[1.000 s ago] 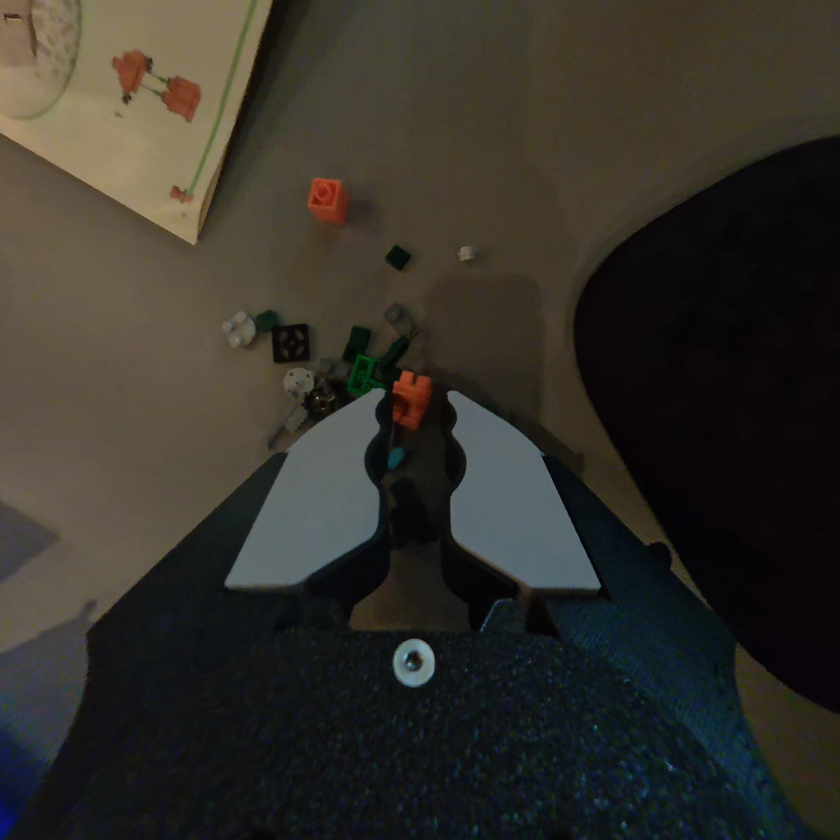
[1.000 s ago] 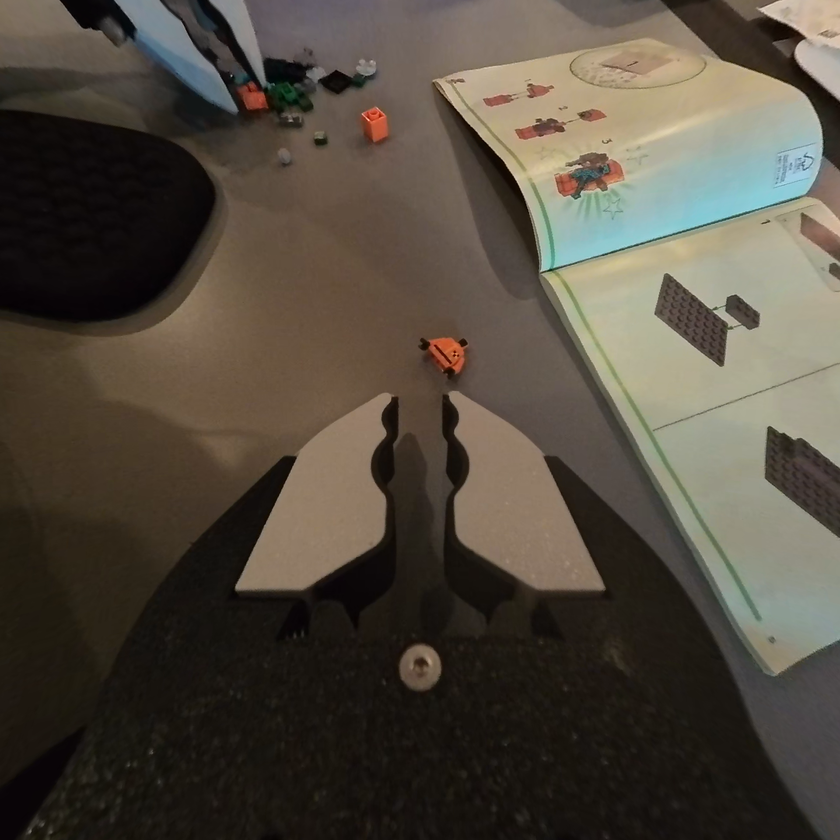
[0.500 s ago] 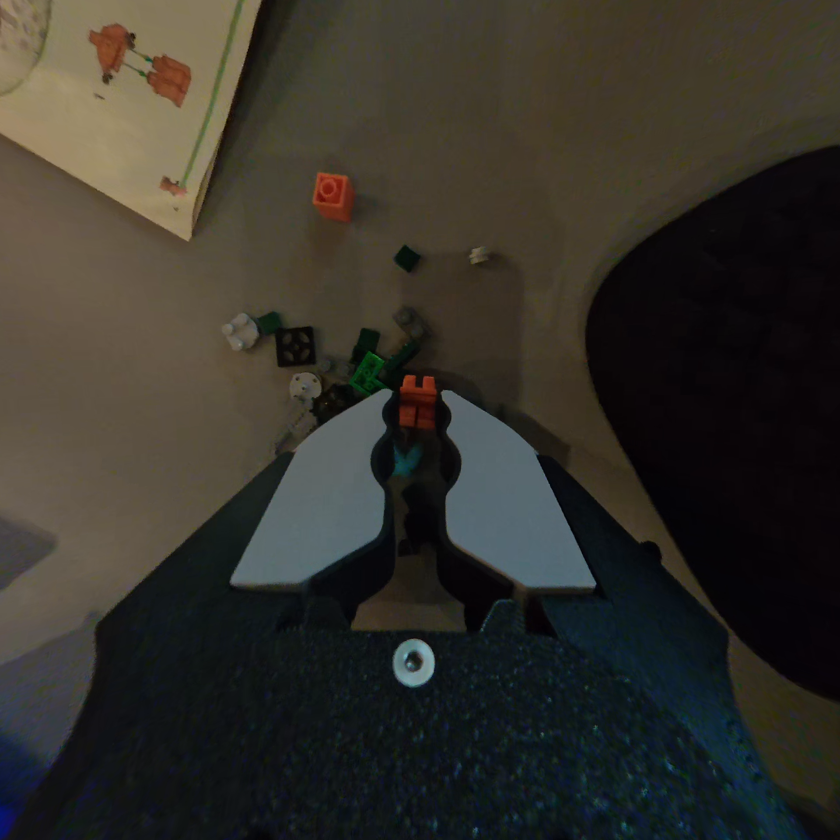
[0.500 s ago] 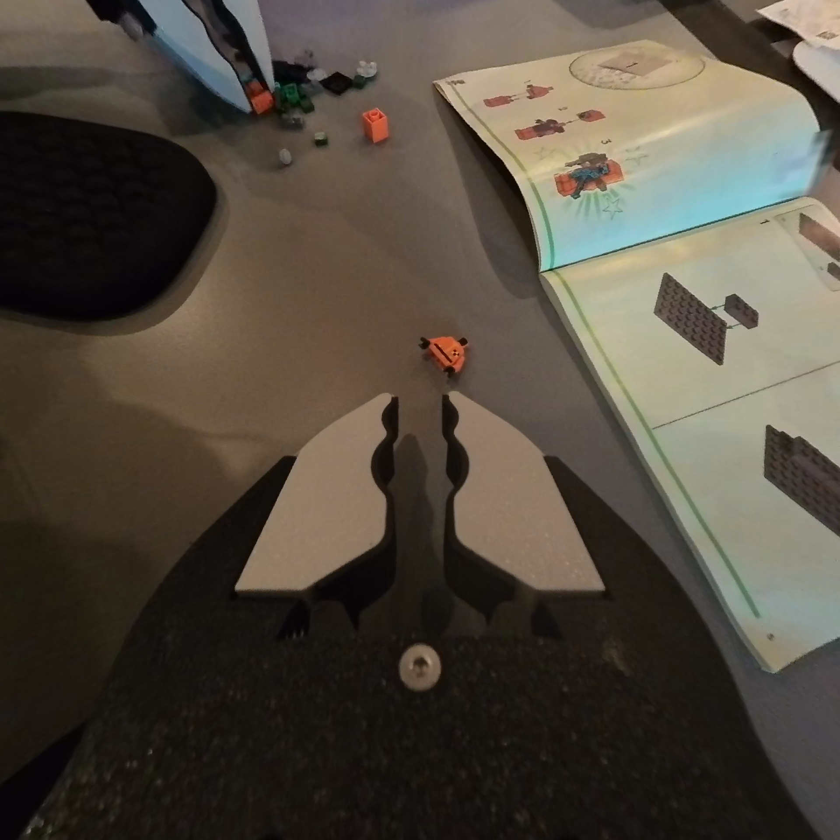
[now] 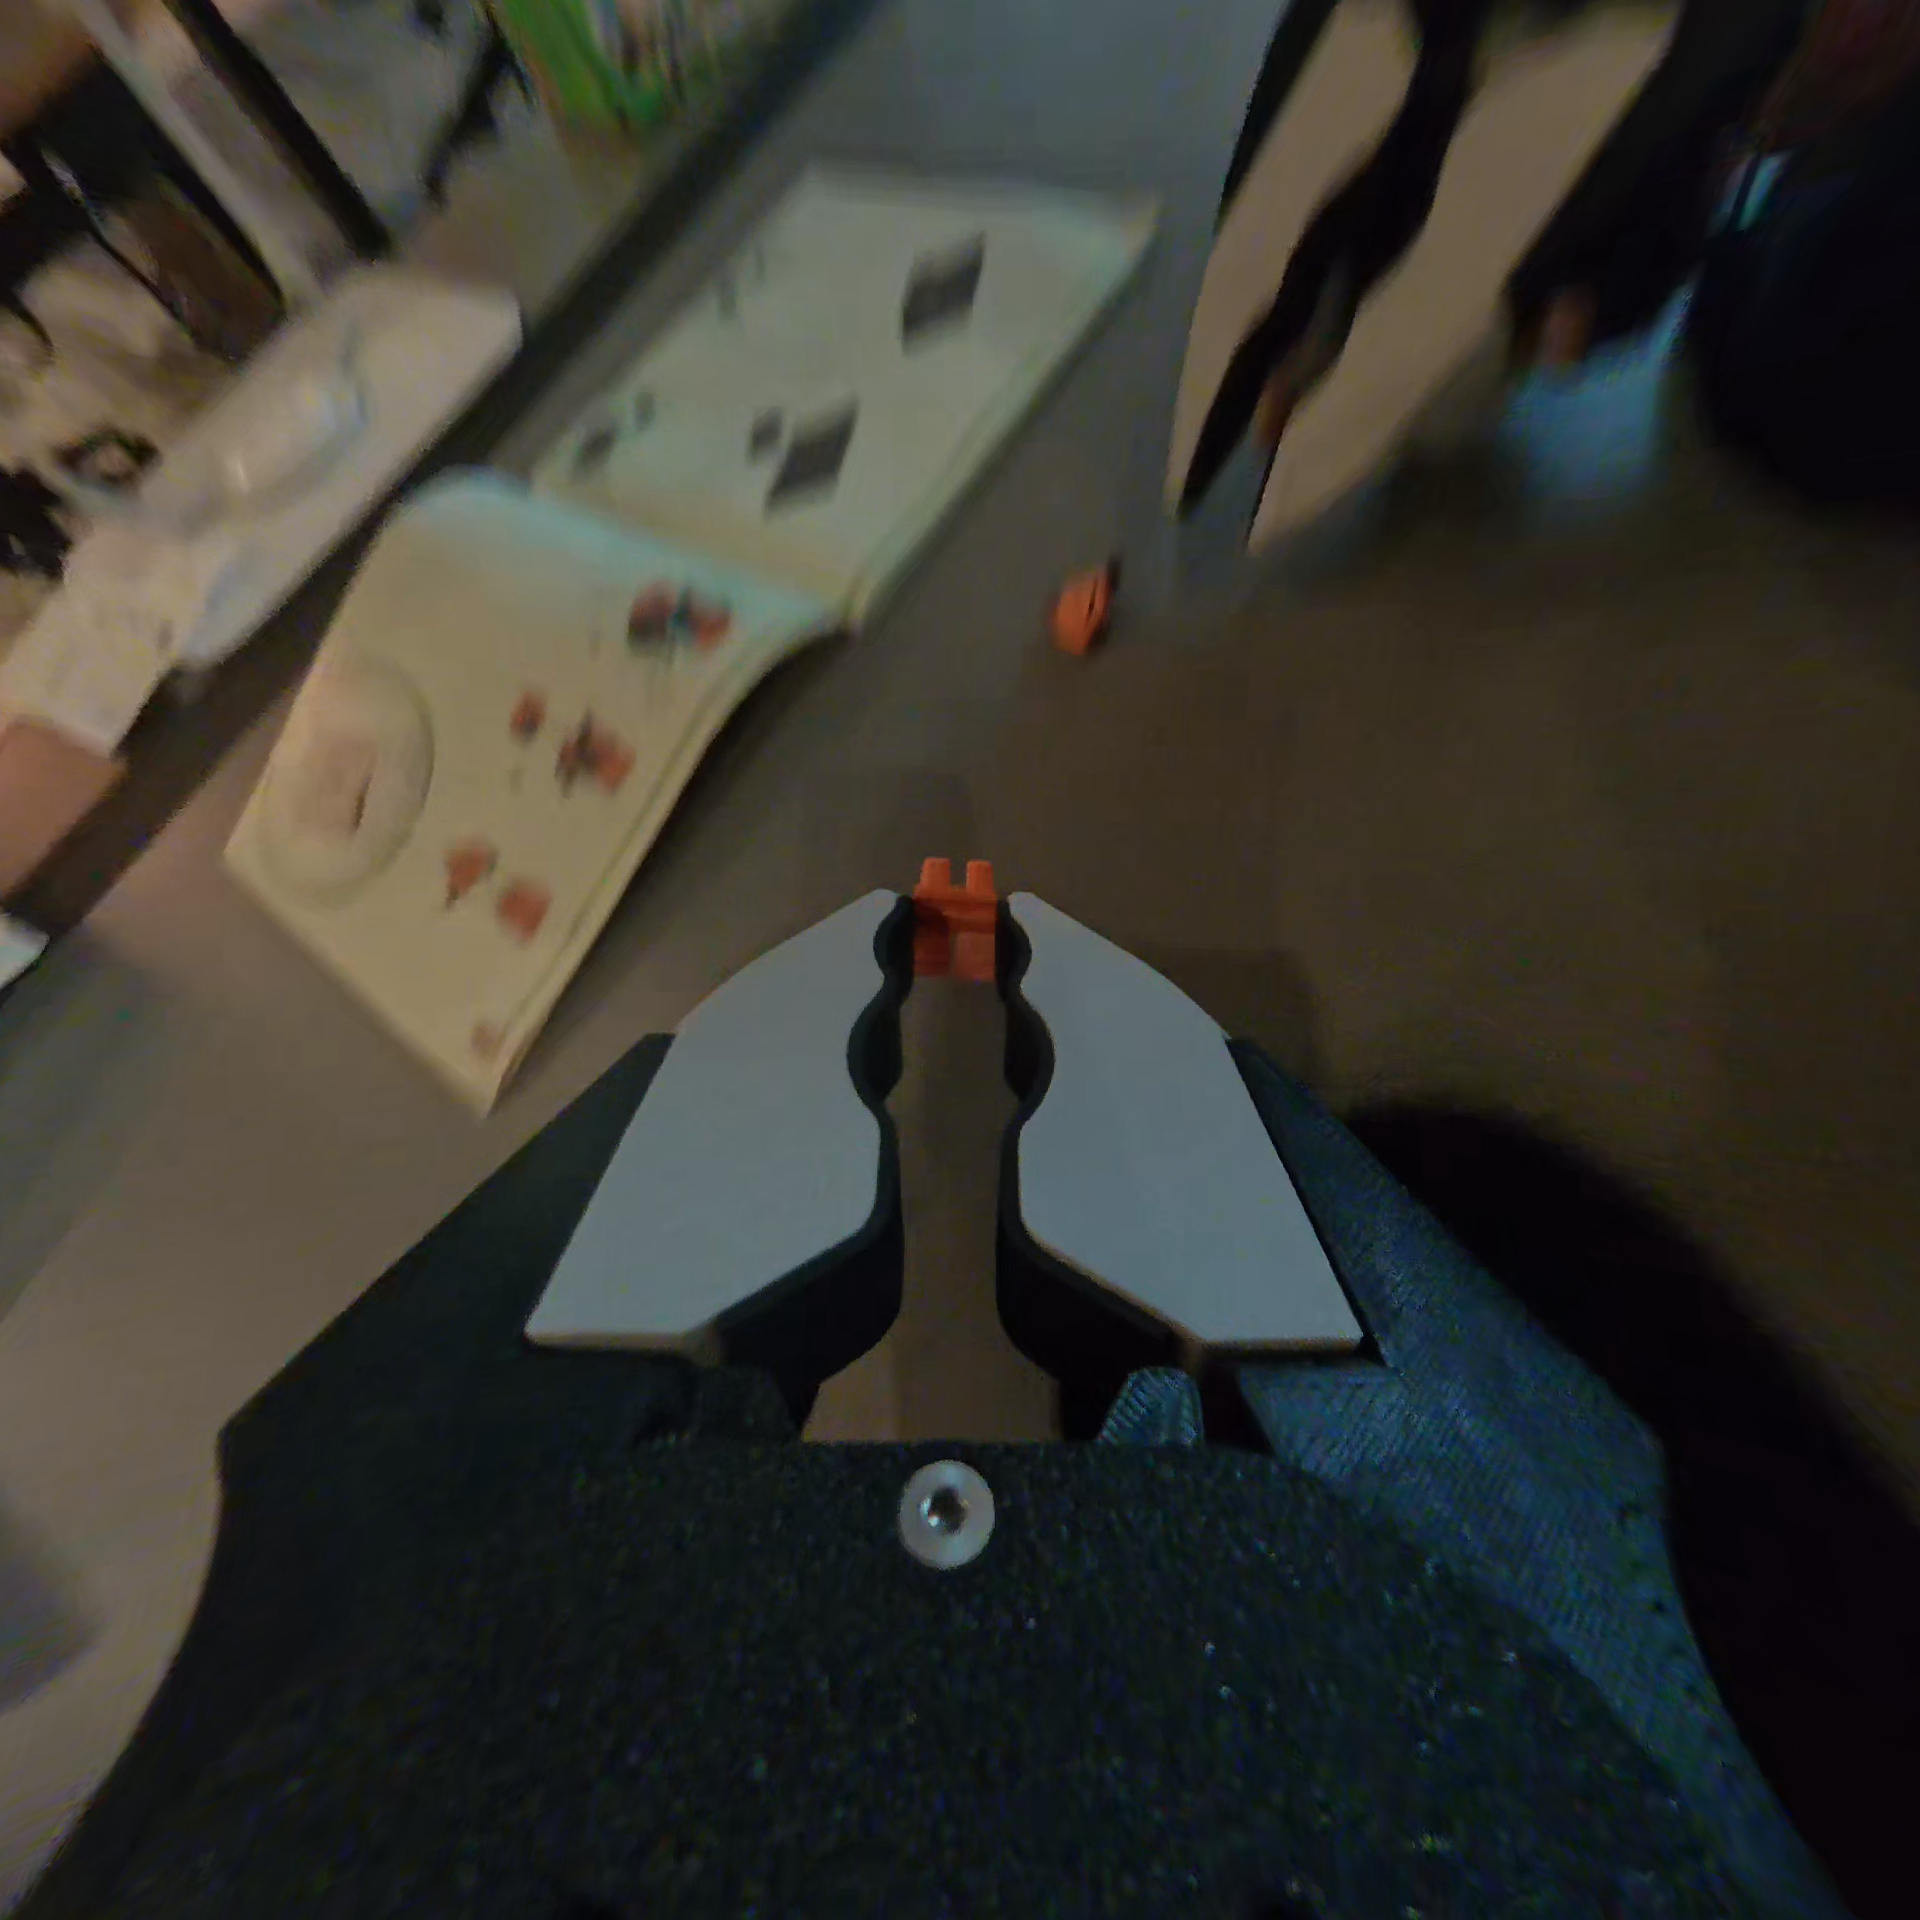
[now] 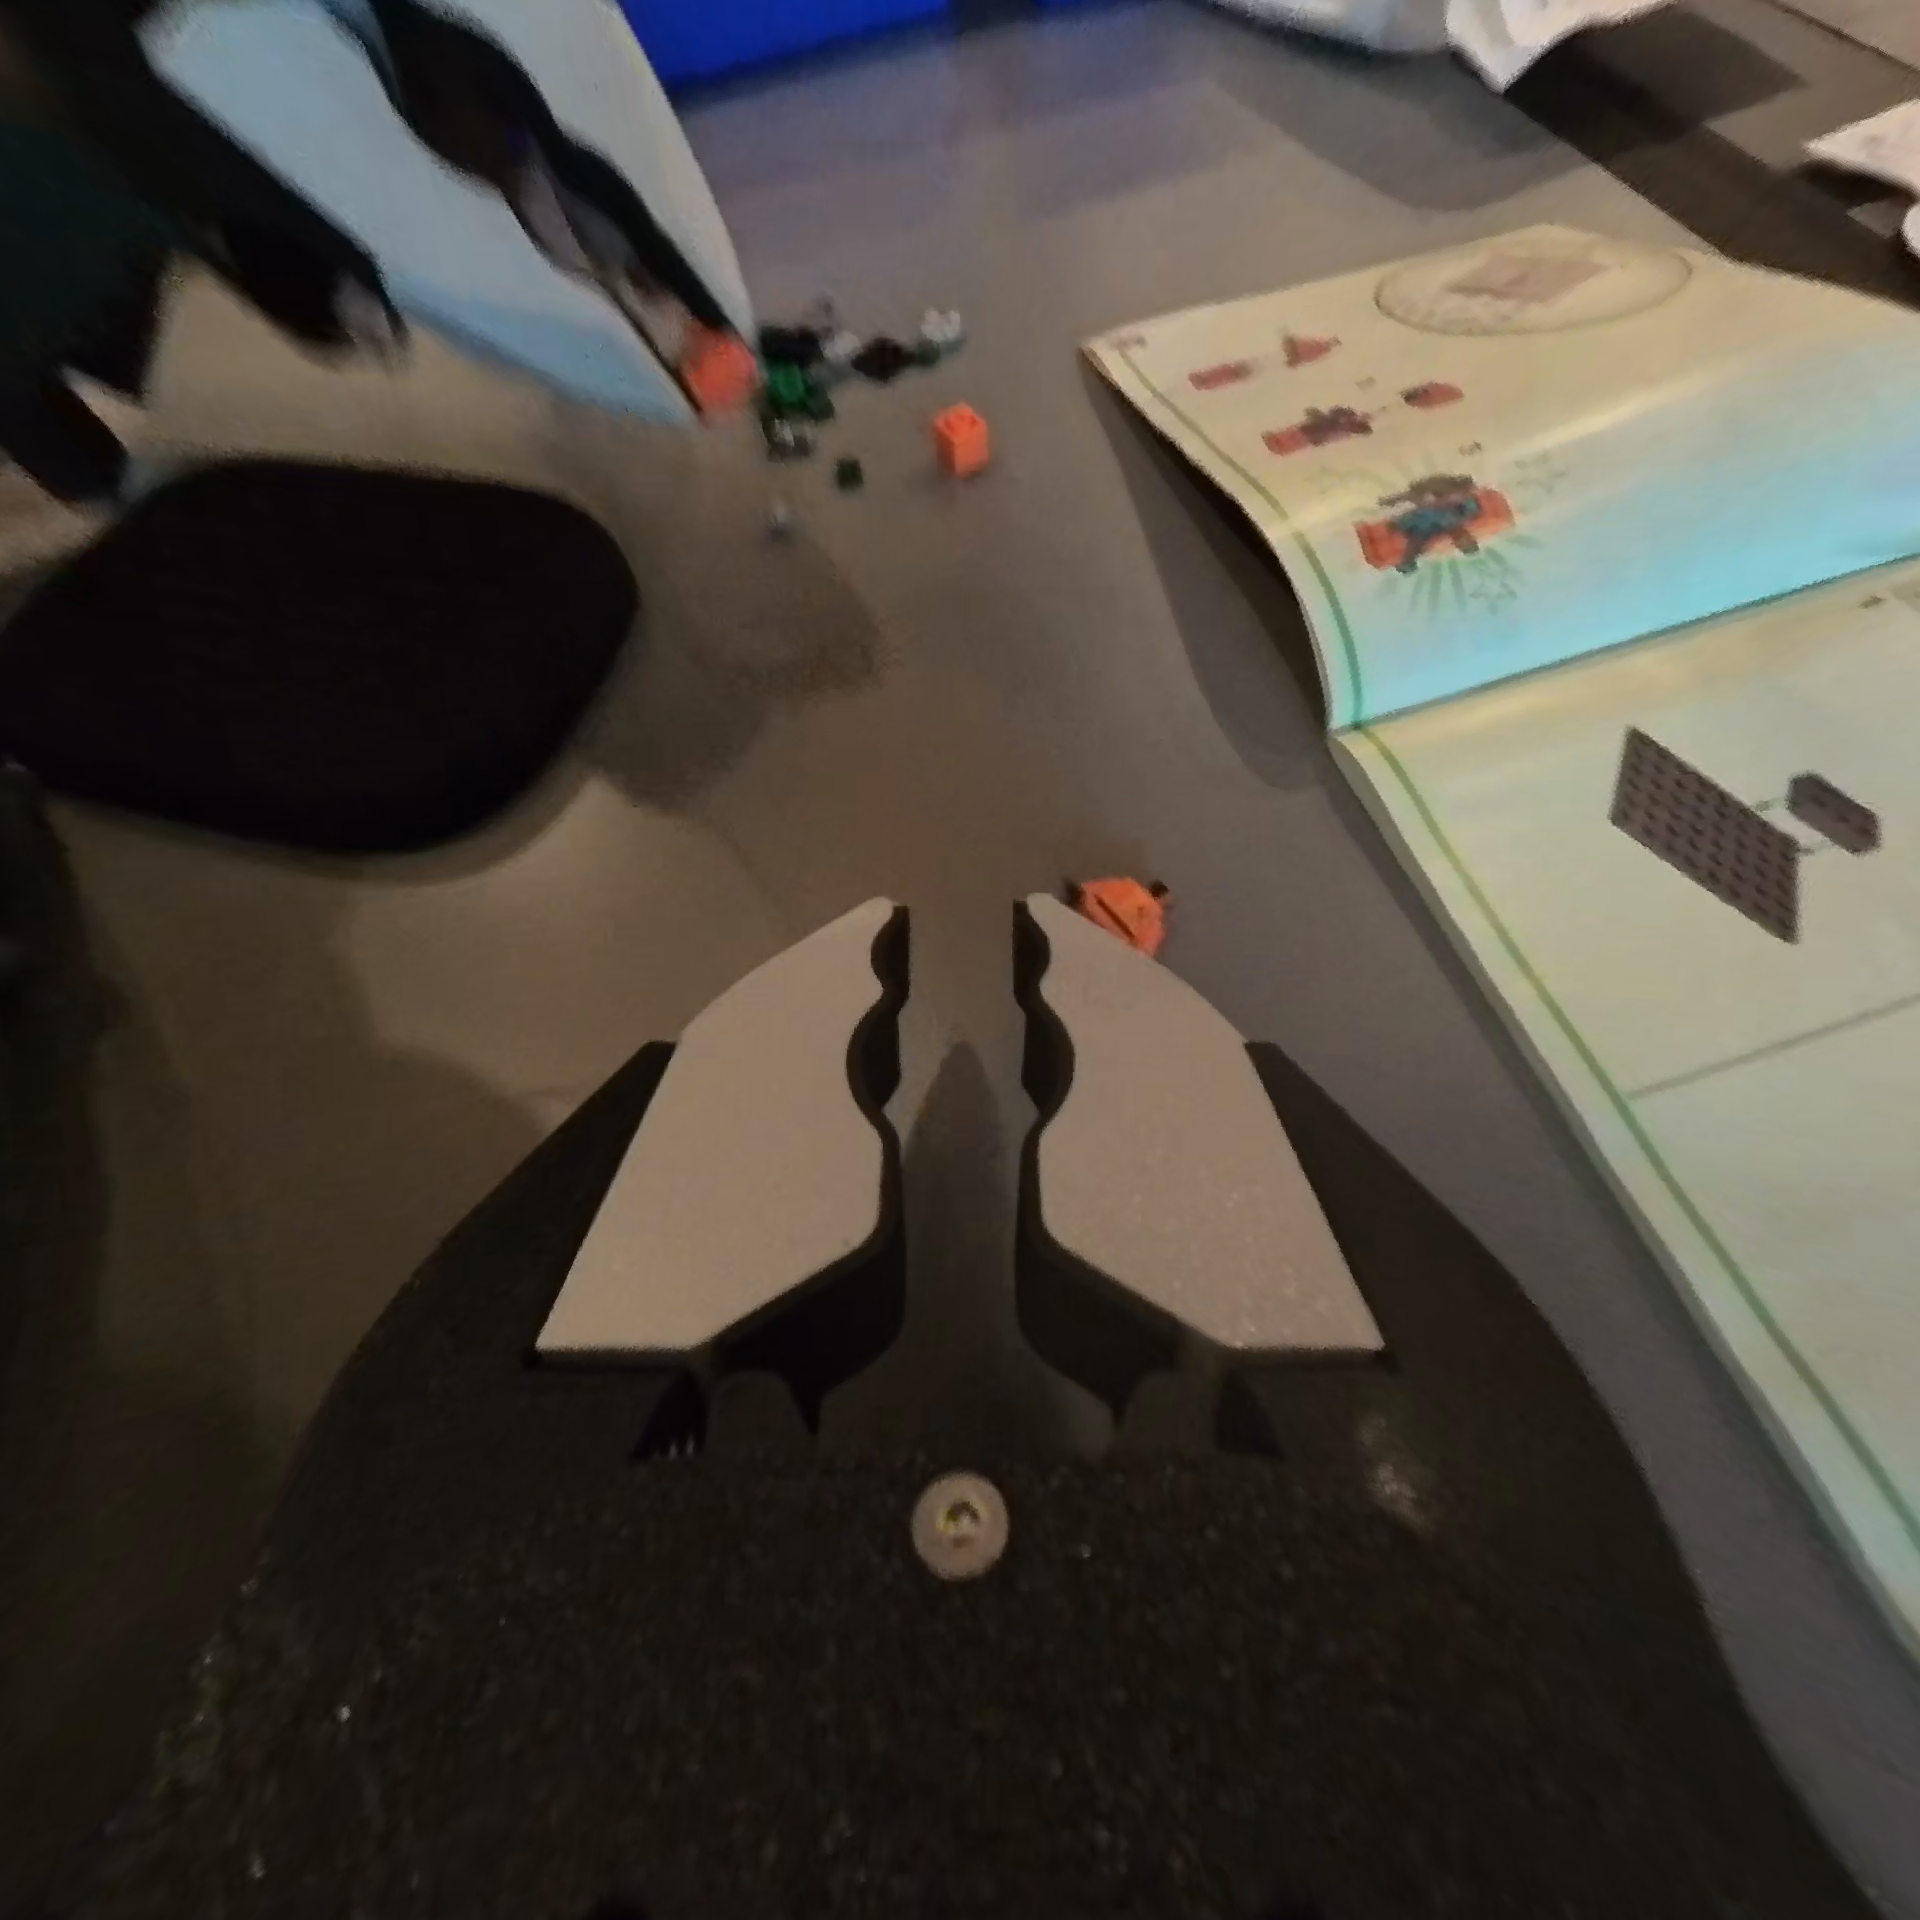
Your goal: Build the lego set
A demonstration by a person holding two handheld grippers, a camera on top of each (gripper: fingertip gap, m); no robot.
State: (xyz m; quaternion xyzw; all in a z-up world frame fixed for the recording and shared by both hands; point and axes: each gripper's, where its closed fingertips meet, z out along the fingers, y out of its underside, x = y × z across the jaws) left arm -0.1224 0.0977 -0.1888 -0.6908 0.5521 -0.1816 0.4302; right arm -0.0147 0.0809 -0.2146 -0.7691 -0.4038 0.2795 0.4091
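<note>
**Left tool grips an orange leg piece; right tool hangs empty beside the orange torso**

The left tool [image 5: 954, 902] has its jaws drawn narrow around a small orange leg piece [image 5: 953, 925], pinched at the very tips with its two pegs poking out past them. It is held above the grey desk [image 5: 1455, 831]. The right tool [image 6: 961, 906] holds nothing; its jaws stand a narrow gap apart with only desk showing between them. Just beside its right fingertip lies an orange torso piece [image 6: 1122, 906] with dark hands, partly hidden behind that tip.

The left wrist view looks across the desk to the open instruction booklet [image 5: 582, 727], the torso piece [image 5: 1083, 615] lying near the booklet's edge, and the right tool [image 5: 1226, 520] farther off, blurred, above and beyond the torso. Clutter past the desk's far edge is too blurred to tell.

The right wrist view alone shows the pile of loose bricks [image 6: 831, 379], green, black and white, with a single orange brick [image 6: 962, 441] just beside it. The left tool [image 6: 707, 364] appears there above the pile. A black pad [image 6: 301, 655] lies to the left, and the booklet [image 6: 1621, 727] to the right.
</note>
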